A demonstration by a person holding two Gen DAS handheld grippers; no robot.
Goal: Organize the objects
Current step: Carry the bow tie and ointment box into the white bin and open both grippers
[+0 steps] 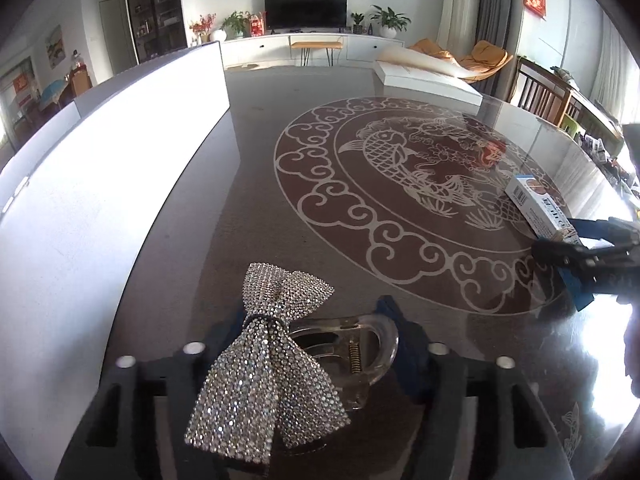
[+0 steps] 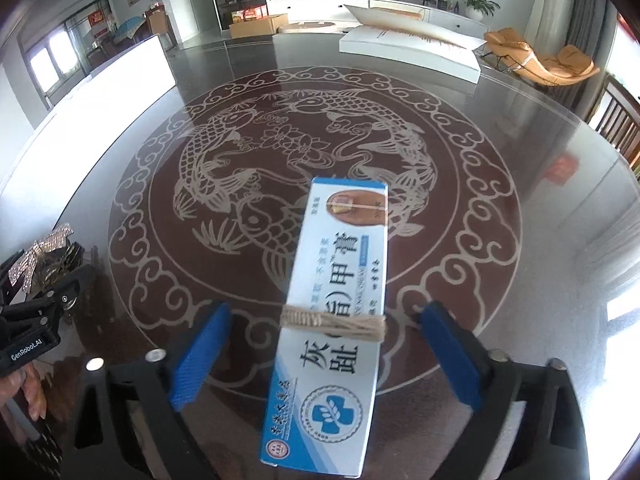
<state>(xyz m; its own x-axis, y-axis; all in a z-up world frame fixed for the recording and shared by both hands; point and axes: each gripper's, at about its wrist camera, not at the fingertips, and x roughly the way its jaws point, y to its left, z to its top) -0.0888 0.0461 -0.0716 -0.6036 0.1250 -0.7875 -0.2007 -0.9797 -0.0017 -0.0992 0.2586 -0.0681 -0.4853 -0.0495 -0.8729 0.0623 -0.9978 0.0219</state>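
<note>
A rhinestone bow hair clip with a clear plastic claw lies between the blue pads of my left gripper; the jaws stand close around it, touching it. It also shows at the left edge of the right wrist view. A long blue-and-white ointment box, wound with twine, lies on the glass table between the wide-apart fingers of my right gripper, which do not touch it. The box and right gripper show at the right of the left wrist view.
The round glass table has a fish pattern in its middle. A white box stands at the left. A flat white box lies at the far side. Wooden chairs stand on the right.
</note>
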